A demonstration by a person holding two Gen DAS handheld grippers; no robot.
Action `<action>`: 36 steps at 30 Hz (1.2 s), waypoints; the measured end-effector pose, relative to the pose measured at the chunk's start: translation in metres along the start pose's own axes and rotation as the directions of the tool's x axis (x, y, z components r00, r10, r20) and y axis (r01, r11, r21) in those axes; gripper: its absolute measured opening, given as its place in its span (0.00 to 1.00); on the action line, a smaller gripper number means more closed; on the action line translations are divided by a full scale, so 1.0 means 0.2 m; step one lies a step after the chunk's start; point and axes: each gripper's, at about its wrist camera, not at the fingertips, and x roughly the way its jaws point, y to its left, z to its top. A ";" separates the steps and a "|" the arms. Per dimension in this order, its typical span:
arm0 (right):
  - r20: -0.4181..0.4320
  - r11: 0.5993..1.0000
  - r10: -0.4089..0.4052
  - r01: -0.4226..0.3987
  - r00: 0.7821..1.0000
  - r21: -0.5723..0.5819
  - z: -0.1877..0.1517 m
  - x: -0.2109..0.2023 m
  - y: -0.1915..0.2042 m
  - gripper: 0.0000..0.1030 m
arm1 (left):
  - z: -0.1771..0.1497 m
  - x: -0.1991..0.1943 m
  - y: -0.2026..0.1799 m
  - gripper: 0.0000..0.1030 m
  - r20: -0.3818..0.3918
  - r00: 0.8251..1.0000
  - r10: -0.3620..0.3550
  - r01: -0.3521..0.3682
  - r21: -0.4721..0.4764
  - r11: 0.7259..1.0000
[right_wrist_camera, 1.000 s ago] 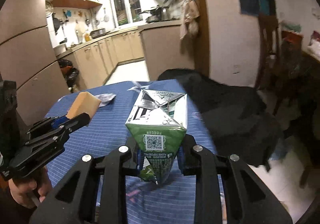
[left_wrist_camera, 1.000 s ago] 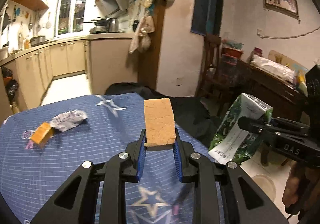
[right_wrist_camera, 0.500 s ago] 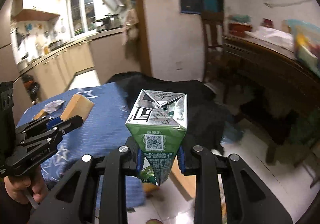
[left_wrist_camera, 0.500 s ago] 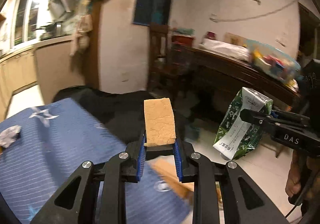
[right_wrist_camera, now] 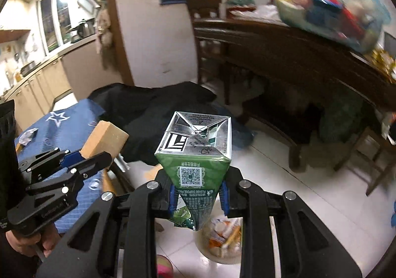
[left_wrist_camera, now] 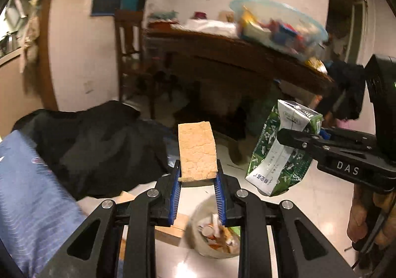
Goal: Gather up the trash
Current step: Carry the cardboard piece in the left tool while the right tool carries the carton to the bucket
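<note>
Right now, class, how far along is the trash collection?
Done: both pieces are picked up. In hand: the left gripper holds a sponge, the right gripper a carton, above the bin. Left: drop both, then fetch the wrapper on the table.

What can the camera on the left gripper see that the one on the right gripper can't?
Only the left view shows a dark doorway at the far right and the right gripper from the side, clamping the green carton.

Only the right view shows the kitchen window, the cabinets, a crumpled wrapper on the blue cloth, and the left gripper from the side.

Both show the tan sponge block, the trash bin on the floor below, the black cloth and the blue plastic tub on the dark wooden table.
</note>
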 end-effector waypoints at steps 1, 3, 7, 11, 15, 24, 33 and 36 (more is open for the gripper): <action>-0.009 1.000 -0.013 0.013 1.000 0.009 -0.02 0.01 -0.04 0.24 | -0.01 0.06 -0.04 0.25 -0.015 1.000 -0.014 0.014 0.006 1.000; -0.024 0.999 -0.029 0.030 0.999 0.024 -0.06 0.02 -0.10 0.24 | -0.04 0.12 -0.10 0.25 -0.035 0.999 -0.029 0.029 0.015 0.999; -0.068 0.996 -0.057 0.061 0.996 0.063 -0.14 0.07 -0.23 0.24 | -0.10 0.29 -0.21 0.25 -0.082 0.995 -0.062 0.065 0.038 0.997; -0.105 0.993 -0.072 0.081 0.992 0.090 -0.21 0.11 -0.32 0.24 | -0.15 0.44 -0.29 0.25 -0.119 0.989 -0.091 0.098 0.051 0.994; -0.152 0.990 -0.072 0.089 0.986 0.111 -0.28 0.18 -0.39 0.24 | -0.23 0.56 -0.33 0.25 -0.157 0.981 -0.116 0.126 0.061 0.990; -0.256 0.983 -0.049 0.092 0.965 0.156 -0.42 0.41 -0.50 0.24 | -0.41 0.88 -0.40 0.25 -0.252 0.958 -0.138 0.163 0.082 0.983; -0.332 0.980 -0.017 0.082 0.943 0.183 -0.53 0.62 -0.57 0.24 | -0.54 1.12 -0.38 0.25 -0.320 0.940 -0.118 0.148 0.071 0.986; -0.344 0.979 -0.016 0.085 0.939 0.187 -0.55 0.65 -0.58 0.24 | -0.56 1.16 -0.36 0.25 -0.330 0.937 -0.112 0.142 0.069 0.987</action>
